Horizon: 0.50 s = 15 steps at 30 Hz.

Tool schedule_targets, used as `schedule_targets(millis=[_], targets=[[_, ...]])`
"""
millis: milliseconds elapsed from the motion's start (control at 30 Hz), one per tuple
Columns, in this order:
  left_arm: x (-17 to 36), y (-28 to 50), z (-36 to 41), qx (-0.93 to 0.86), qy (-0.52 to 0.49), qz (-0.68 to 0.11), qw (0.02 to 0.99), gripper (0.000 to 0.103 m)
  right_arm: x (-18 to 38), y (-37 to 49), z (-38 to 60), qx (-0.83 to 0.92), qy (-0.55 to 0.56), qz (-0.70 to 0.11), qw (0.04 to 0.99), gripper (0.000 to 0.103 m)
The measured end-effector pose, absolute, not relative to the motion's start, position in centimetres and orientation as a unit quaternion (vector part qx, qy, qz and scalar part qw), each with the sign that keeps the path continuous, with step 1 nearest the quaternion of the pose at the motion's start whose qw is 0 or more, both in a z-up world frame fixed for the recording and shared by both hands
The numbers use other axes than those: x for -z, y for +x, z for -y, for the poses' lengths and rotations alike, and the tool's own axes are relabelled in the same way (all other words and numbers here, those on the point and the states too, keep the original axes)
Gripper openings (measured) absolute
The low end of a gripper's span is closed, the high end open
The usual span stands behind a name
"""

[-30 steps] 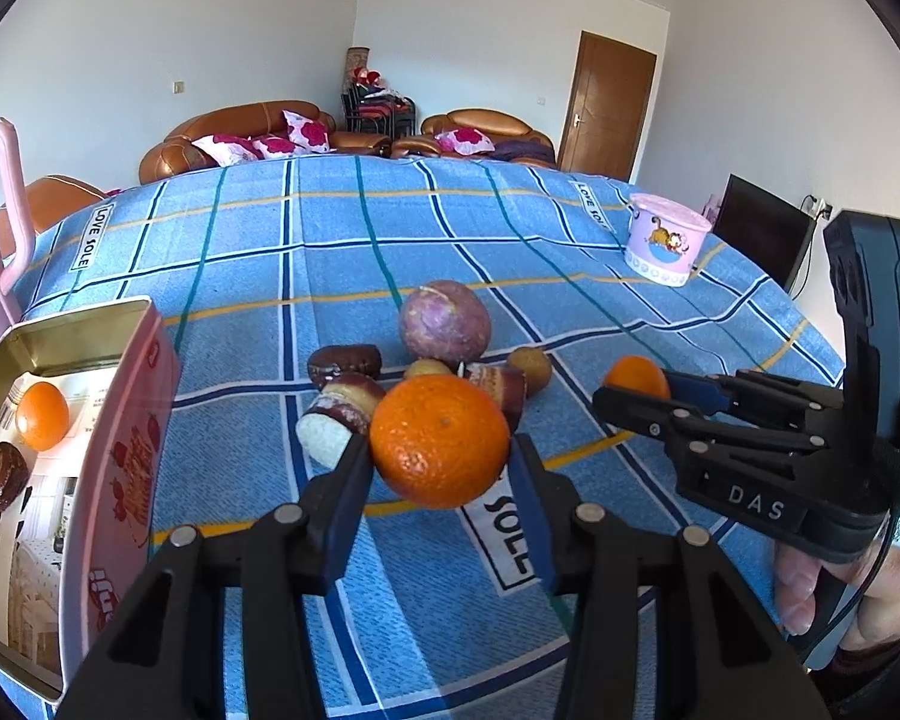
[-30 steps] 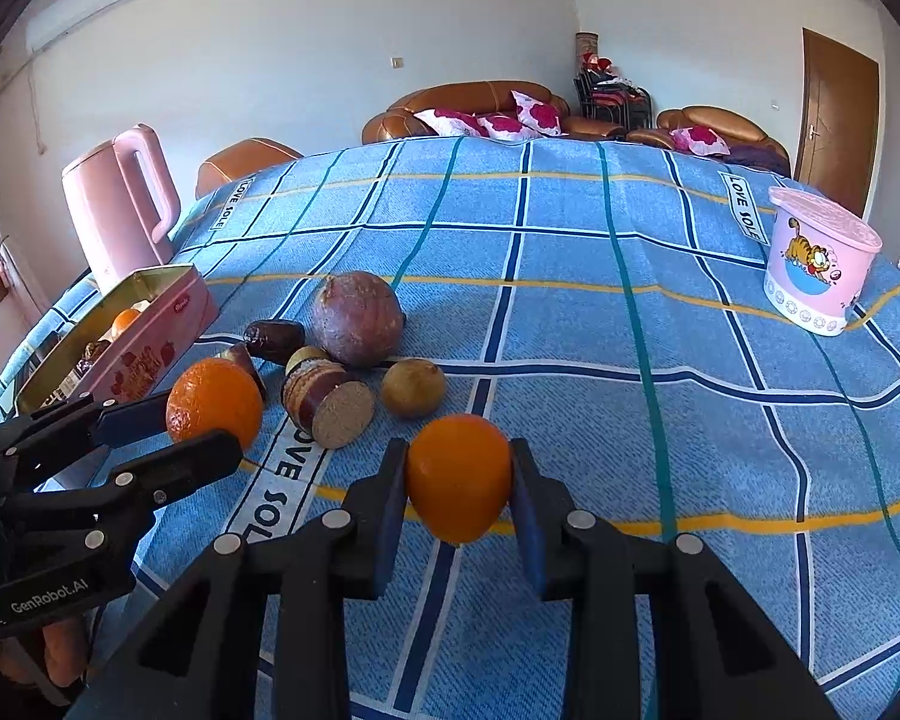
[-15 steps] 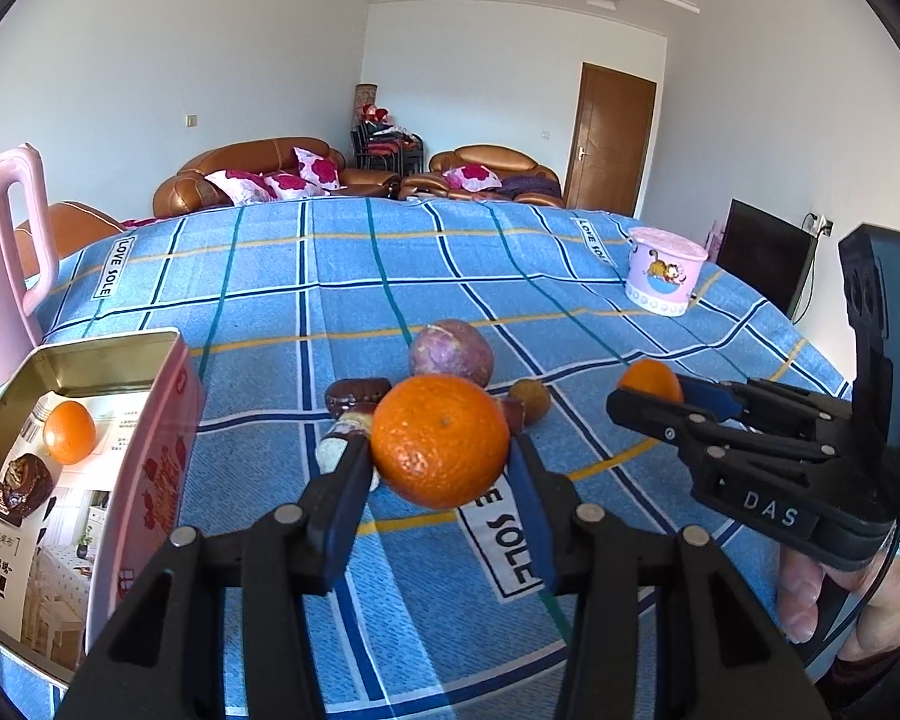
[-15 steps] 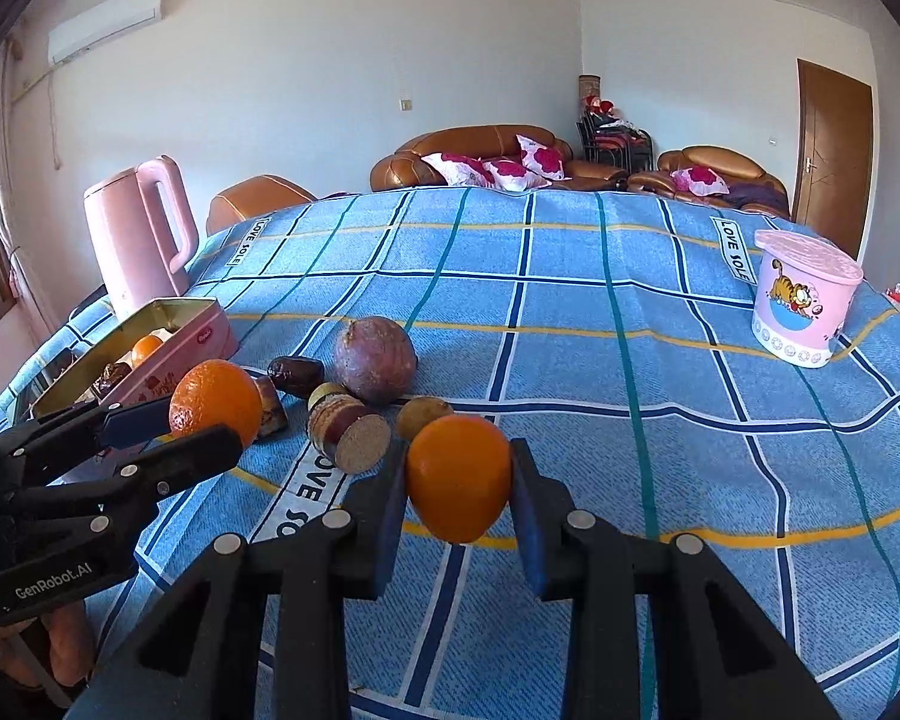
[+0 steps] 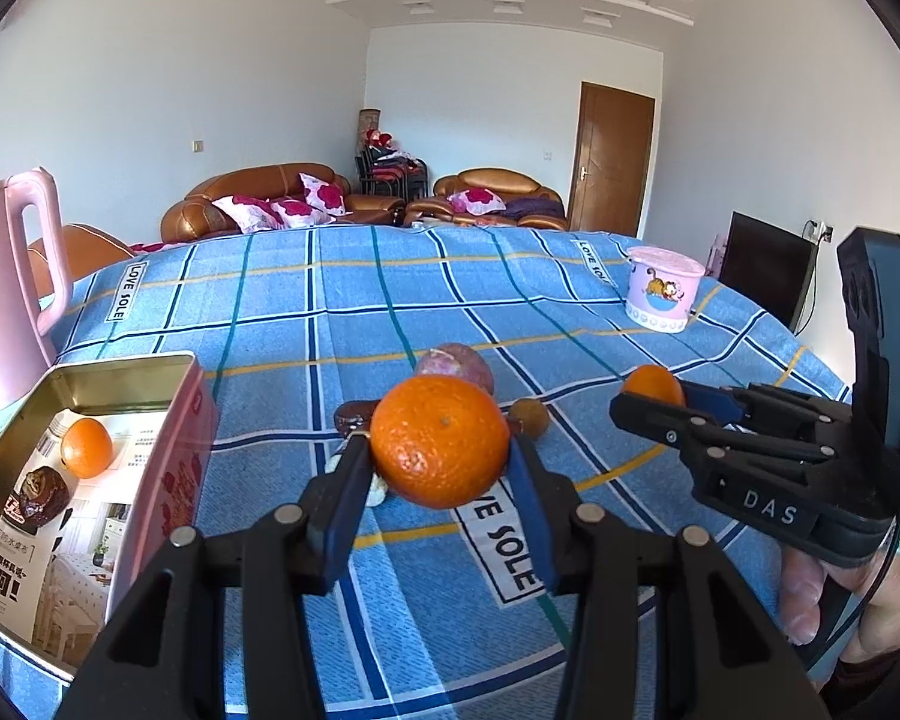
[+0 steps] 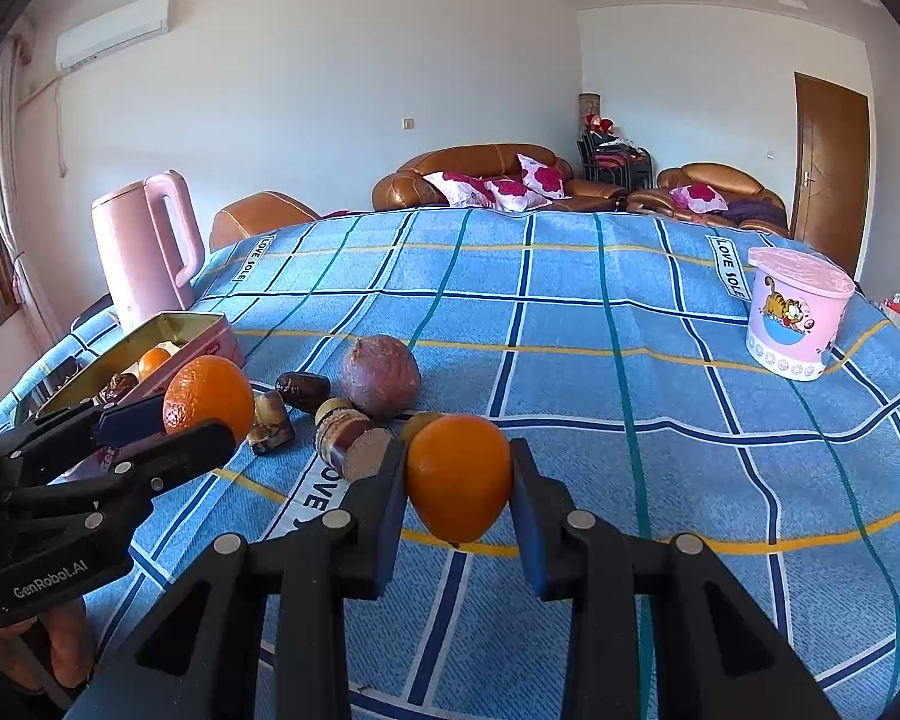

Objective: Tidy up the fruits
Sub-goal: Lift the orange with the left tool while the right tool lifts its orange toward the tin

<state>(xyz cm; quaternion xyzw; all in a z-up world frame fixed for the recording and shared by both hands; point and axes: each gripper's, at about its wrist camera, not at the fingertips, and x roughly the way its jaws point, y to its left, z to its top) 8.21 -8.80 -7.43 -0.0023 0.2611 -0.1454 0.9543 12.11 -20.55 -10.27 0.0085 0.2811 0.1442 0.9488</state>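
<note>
Fingers of my left gripper [image 5: 441, 471] pinch a dimpled orange [image 5: 439, 441] above the blue checked cloth [image 5: 390, 312]; my right gripper [image 6: 457, 495] clamps a smoother orange [image 6: 459, 477] the same way. Behind them lie a purple fruit [image 6: 380, 376] and brown pieces (hard to name). Leftward sits the pink tin [image 5: 168, 468], one small orange [image 5: 86, 447] inside.

Left tool [image 5: 441, 468] clamped on load; right tool [image 6: 457, 483] likewise.

Bright daylight, sharp focus, strong fisheye bending and dark corner vignetting.
</note>
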Motion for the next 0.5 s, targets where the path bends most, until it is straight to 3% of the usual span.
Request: schedule_targets(millis=[500], targets=[[7.0,7.2,8.7,0.132,0.002,-0.230,0.964,0.048,9.5,10.7,20.6,-0.134,0.000,-0.243,0.961,0.034]])
